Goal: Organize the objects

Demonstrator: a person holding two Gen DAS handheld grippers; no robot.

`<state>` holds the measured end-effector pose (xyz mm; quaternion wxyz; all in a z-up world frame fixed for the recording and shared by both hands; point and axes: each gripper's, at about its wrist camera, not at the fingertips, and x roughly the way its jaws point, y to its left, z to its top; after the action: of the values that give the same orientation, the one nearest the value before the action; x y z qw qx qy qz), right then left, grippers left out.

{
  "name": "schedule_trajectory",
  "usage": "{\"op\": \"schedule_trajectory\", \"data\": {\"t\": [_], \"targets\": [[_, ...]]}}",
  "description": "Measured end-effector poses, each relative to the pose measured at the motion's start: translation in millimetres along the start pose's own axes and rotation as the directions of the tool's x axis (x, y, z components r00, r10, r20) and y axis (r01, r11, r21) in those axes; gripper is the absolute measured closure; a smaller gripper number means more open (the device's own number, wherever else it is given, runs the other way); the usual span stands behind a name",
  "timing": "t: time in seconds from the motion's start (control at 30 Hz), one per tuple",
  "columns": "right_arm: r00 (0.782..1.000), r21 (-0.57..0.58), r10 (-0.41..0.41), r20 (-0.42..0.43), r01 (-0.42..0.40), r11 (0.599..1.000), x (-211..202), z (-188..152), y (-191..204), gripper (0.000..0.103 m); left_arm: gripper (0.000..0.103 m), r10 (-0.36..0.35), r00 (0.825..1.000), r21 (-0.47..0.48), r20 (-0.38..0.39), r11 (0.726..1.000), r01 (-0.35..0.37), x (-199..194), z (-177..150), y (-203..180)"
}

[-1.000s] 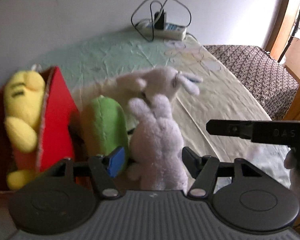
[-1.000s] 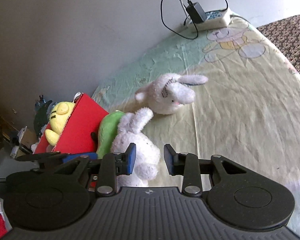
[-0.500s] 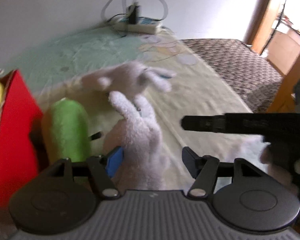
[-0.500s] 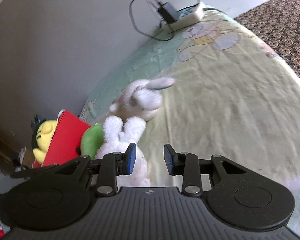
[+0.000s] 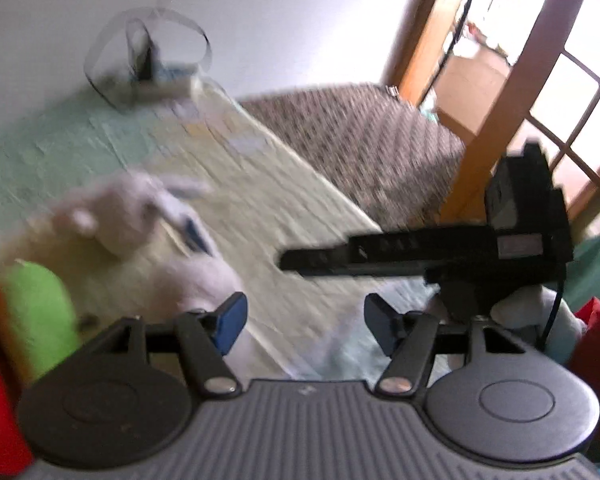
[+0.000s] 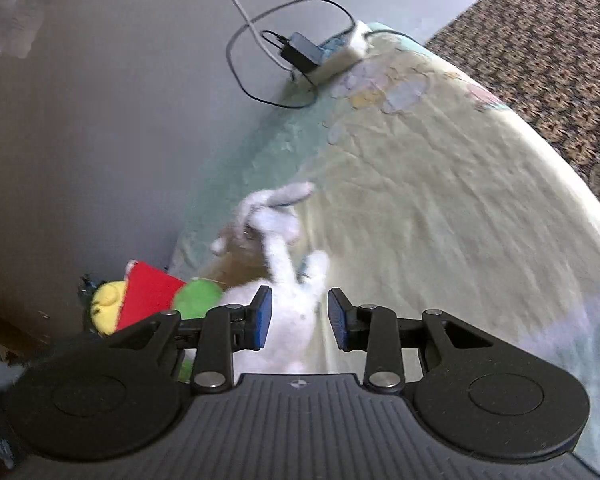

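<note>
Left gripper [image 5: 302, 320]: jaws opening, nothing between; bed sheet [image 5: 260, 200] below. Right gripper [image 6: 299, 318]: jaws apart, white plush rabbit [image 6: 292, 304] between them, contact unclear; ears point far, long axis near-to-far. Second plush rabbit [image 6: 270, 212] just beyond, lying on sheet. Left: green plush [image 6: 198, 300] beside red box [image 6: 148, 296] holding yellow plush [image 6: 106, 304]. Far: power strip [image 6: 336, 58].

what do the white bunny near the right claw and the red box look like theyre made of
White bunny: soft plush fabric, going by its fuzzy, fluffy pile and floppy ears. Red box: probably matte card or stiff fabric, judging by its flat, sharp-edged panel with no gloss; the blur leaves it open.
</note>
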<state>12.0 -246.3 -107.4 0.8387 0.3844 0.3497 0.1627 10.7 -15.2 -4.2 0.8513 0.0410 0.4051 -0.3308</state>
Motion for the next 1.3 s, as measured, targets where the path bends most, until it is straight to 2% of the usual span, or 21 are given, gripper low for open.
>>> {"op": "schedule_trajectory", "data": {"t": [0.07,0.13,0.2,0.3,0.4,0.6,0.77,0.9,1.03,1.17,1.3], "targets": [[1.0,0.005,0.014,0.001,-0.014,1.0,5.1,0.0,2.0,0.068,0.026,0.051,0.998,-0.031,0.042,0.998,-0.05,-16.4,2.7,15.6],[1.0,0.016,0.027,-0.01,-0.027,1.0,10.6,-0.3,2.2,0.068,0.023,0.102,0.994,-0.066,0.044,0.993,-0.099,-19.9,2.7,32.3],[0.999,0.04,0.048,-0.021,-0.048,0.998,16.4,-0.1,2.2,0.068,0.031,0.133,0.991,-0.09,-0.002,0.987,-0.133,-7.6,-0.3,46.0],[0.998,0.079,0.062,-0.018,-0.061,0.995,19.7,1.7,0.6,0.068,0.037,0.08,0.995,-0.114,-0.056,0.99,-0.086,17.2,-7.5,53.1],[0.998,0.094,0.056,-0.025,-0.054,0.994,17.1,1.8,-3.2,0.068,0.037,0.025,0.995,-0.122,-0.092,0.992,-0.036,33.3,-14.5,47.2],[0.998,0.088,0.023,-0.058,-0.018,0.996,10.1,-3.5,-11.4,0.065,0.037,-0.042,0.995,-0.061,-0.094,0.997,0.036,36.3,-16.7,12.9],[0.998,0.118,0.02,-0.053,-0.013,0.993,1.5,-6.8,-20.6,0.062,0.037,-0.032,0.996,-0.007,-0.08,0.999,0.031,33.7,-14.4,-1.7],[0.996,0.114,0.041,-0.078,-0.032,0.993,0.7,-11.0,-20.2,0.061,0.029,0.006,0.998,-0.029,-0.056,1.0,-0.007,23.2,-16.4,7.6],[0.996,0.13,0.047,-0.074,-0.037,0.991,3.2,-13.3,-21.3,0.058,0.034,0.021,0.992,-0.11,-0.124,0.993,-0.035,41.5,-20.5,29.4],[0.994,0.157,0.066,-0.083,-0.052,0.986,5.8,-15.3,-24.2,0.058,0.034,0.001,0.987,-0.127,-0.159,0.992,-0.022,64.7,-18.4,32.4],[0.994,0.184,0.072,-0.078,-0.057,0.981,5.3,-16.8,-28.0,0.06,0.032,0.014,0.986,-0.106,-0.165,0.994,-0.032,71.9,-15.8,26.5]]}}
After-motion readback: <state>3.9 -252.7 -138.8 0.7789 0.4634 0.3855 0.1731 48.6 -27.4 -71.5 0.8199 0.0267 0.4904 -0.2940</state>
